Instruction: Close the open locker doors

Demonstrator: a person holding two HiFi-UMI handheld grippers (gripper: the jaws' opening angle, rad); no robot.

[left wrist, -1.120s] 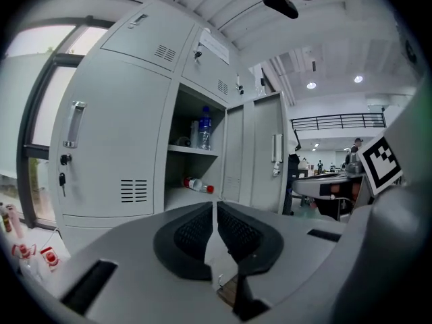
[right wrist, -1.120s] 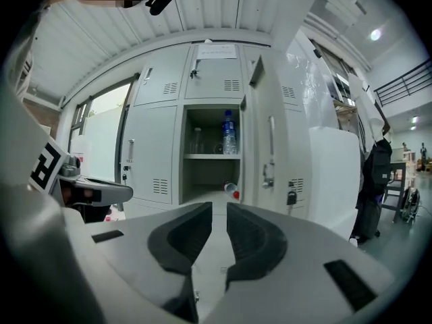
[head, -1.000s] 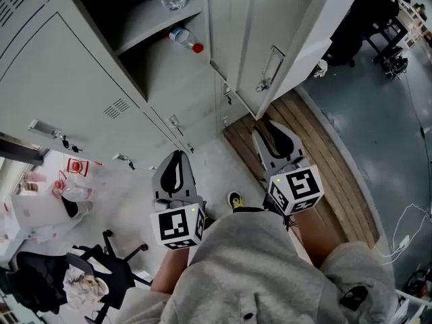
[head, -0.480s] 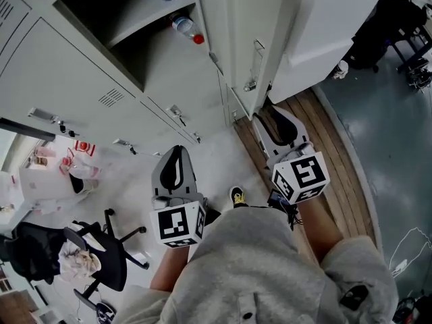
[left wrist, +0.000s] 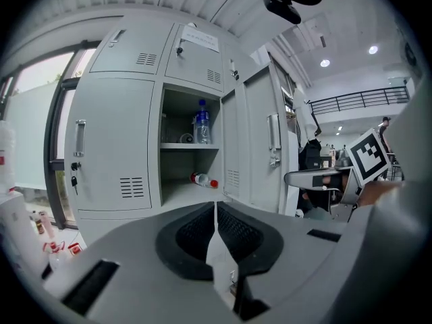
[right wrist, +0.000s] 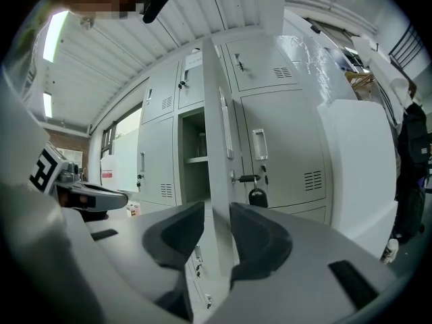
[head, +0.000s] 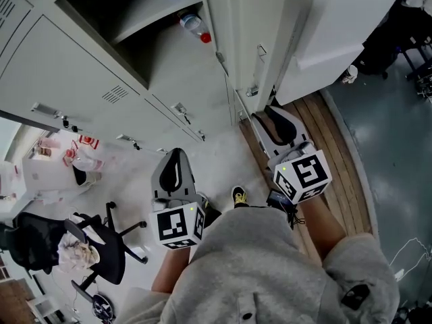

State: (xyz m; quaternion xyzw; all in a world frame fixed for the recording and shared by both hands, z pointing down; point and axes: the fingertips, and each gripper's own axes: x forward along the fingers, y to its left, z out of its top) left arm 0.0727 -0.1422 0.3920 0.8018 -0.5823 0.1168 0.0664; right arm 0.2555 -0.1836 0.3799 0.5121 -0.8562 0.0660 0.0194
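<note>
Locker door (head: pixel 270 19) stands open, far right of a compartment (head: pixel 135 39) holding bottles (head: pixel 192 25). Right claw (head: pixel 273 119), just spread and empty, faces the door's edge; left claw (head: pixel 175 155) is pressed together. Approach underway; next, likely pushing the door left, shut.

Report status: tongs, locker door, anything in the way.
Left tongs shut, empty. Right tongs just opened, locker door edge seen through gap, no grip. Door stands open. Bottle lies inside on shelf.
</note>
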